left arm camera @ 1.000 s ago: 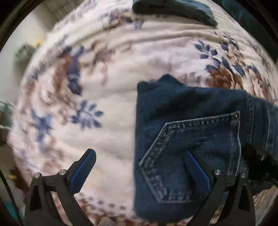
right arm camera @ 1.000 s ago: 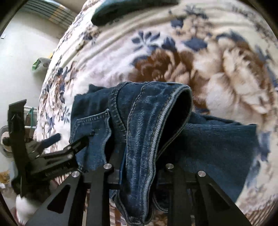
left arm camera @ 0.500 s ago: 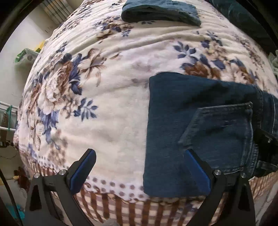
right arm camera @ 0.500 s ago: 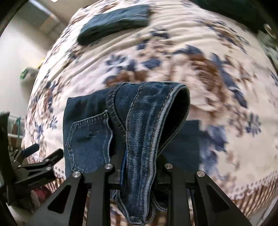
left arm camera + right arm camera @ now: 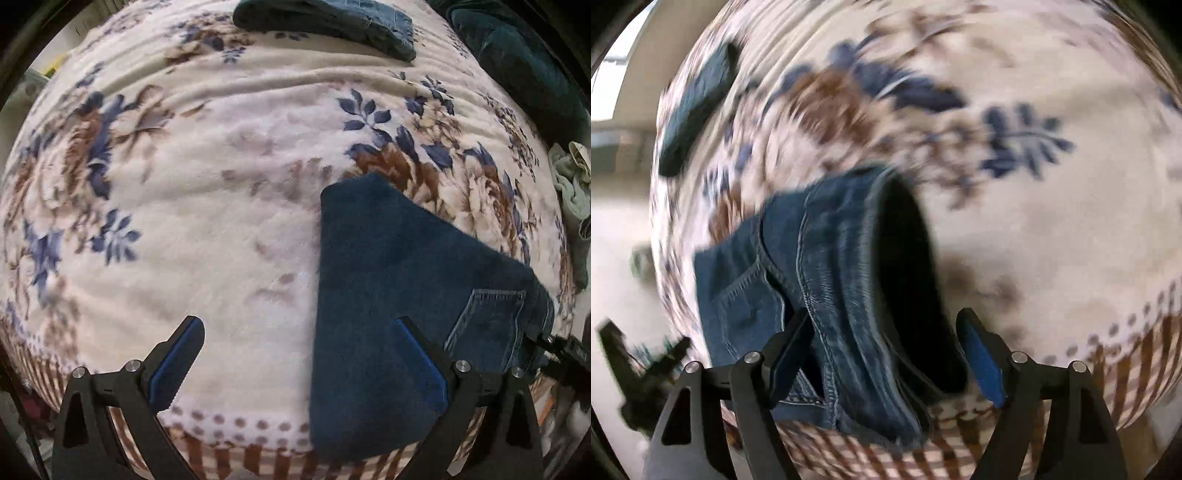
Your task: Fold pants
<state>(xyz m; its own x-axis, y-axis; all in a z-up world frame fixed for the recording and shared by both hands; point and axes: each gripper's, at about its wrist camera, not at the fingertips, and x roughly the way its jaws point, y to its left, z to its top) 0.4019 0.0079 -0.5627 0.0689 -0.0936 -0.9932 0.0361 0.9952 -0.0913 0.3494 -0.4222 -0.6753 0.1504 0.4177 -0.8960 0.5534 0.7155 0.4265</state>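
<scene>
Dark blue jeans (image 5: 391, 280) lie folded on a floral blanket (image 5: 207, 206) near the bed's front edge, with a back pocket (image 5: 487, 325) showing at the right. My left gripper (image 5: 295, 354) is open and empty above the blanket, its right finger over the jeans. In the right wrist view my right gripper (image 5: 886, 350) is open, its fingers spread on either side of the jeans' waistband (image 5: 857, 295), which bulges up between them. The view is motion-blurred. The left gripper also shows in the right wrist view (image 5: 642, 369) at the lower left.
Another folded pair of jeans (image 5: 325, 22) lies at the far side of the bed and also shows in the right wrist view (image 5: 694, 107). Dark green clothing (image 5: 524, 62) and a pale green garment (image 5: 572, 192) lie at the right. The blanket's checked border (image 5: 236, 446) hangs over the front edge.
My right gripper has opened and let go of the jeans' waistband. Both views have shifted, and the jeans now lie flatter on the blanket. The left gripper has stayed open.
</scene>
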